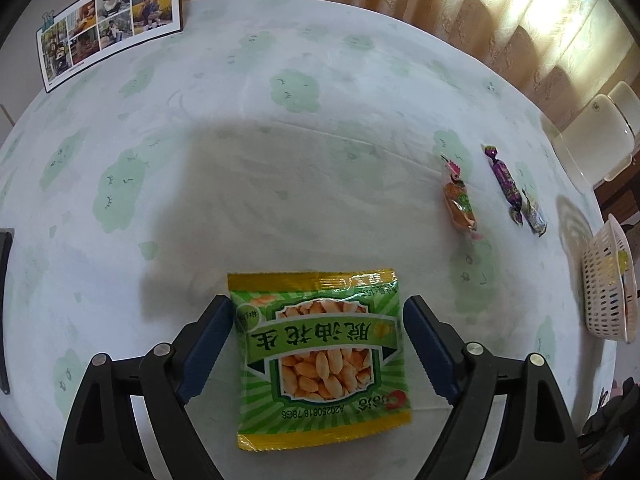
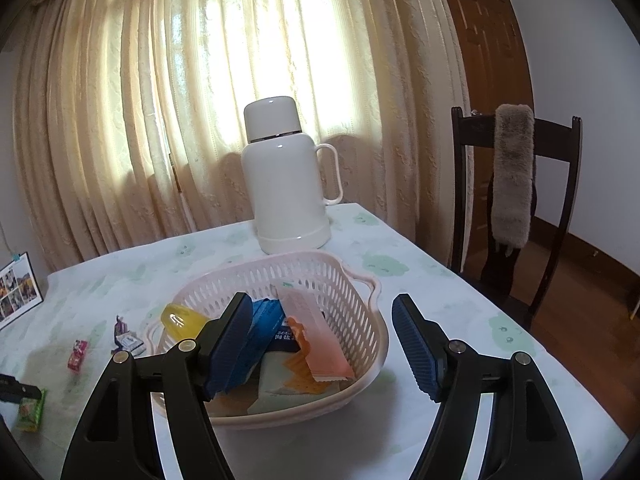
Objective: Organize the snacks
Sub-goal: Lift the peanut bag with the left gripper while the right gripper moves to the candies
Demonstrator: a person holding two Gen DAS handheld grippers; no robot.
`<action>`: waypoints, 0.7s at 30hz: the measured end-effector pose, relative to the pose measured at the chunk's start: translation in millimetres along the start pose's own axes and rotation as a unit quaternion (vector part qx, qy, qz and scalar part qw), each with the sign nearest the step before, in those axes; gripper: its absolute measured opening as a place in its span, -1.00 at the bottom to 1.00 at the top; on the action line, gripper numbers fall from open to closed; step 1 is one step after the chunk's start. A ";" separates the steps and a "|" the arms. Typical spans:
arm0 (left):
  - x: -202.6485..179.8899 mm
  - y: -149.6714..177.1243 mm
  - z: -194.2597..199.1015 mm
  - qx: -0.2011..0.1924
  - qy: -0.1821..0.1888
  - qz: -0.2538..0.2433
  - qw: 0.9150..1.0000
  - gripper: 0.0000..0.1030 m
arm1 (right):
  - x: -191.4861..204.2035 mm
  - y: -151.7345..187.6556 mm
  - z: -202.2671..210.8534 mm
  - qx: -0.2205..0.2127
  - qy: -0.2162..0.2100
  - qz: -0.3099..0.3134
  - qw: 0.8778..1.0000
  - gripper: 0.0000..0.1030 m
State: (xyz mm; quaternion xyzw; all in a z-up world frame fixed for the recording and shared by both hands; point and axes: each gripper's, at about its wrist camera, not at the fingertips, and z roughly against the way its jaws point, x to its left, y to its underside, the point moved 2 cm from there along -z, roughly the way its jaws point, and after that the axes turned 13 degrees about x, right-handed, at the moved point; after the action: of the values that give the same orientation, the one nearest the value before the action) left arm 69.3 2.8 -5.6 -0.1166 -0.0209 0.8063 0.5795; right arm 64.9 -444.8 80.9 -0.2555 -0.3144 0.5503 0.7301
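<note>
A green and yellow peanut packet (image 1: pixel 320 356) lies flat on the table between the fingers of my open left gripper (image 1: pixel 318 312); the pads stand beside its edges. An orange candy (image 1: pixel 460 204), a purple candy (image 1: pixel 505 182) and a small silver-wrapped one (image 1: pixel 534 216) lie to the right. The pink basket (image 1: pixel 600 292) sits at the far right. In the right wrist view my open, empty right gripper (image 2: pixel 320 316) hovers over the basket (image 2: pixel 360 292), which holds a pink packet (image 2: pixel 316 336), blue packets (image 2: pixel 266 320) and a yellow item (image 2: pixel 182 320).
A white thermos (image 2: pixel 286 176) stands behind the basket. A dark chair (image 2: pixel 516 208) with a grey fur cover is at the right. A photo calendar (image 1: pixel 108 20) leans at the table's far left. Curtains hang behind. Loose candies (image 2: pixel 78 354) lie left of the basket.
</note>
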 end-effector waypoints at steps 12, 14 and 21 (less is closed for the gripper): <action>-15.5 14.8 -4.8 -0.011 -0.020 -0.051 0.998 0.80 | 0.5 -0.1 1.2 0.000 -0.002 -0.001 1.000 0.42; -19.8 17.3 -8.1 -0.012 -0.036 -0.063 0.997 0.86 | 0.5 -0.1 1.2 0.000 -0.002 -0.001 1.000 0.42; -26.0 23.1 -10.1 -0.028 -0.058 -0.083 0.994 0.69 | 1.1 0.2 3.1 -0.002 0.003 -0.003 1.000 0.42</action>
State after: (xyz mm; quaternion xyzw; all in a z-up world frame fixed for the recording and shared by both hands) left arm 57.7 -30.3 -15.0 -0.0834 -0.0872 0.7596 0.6391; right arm 62.7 -443.6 83.0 -0.2575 -0.3147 0.5465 0.7321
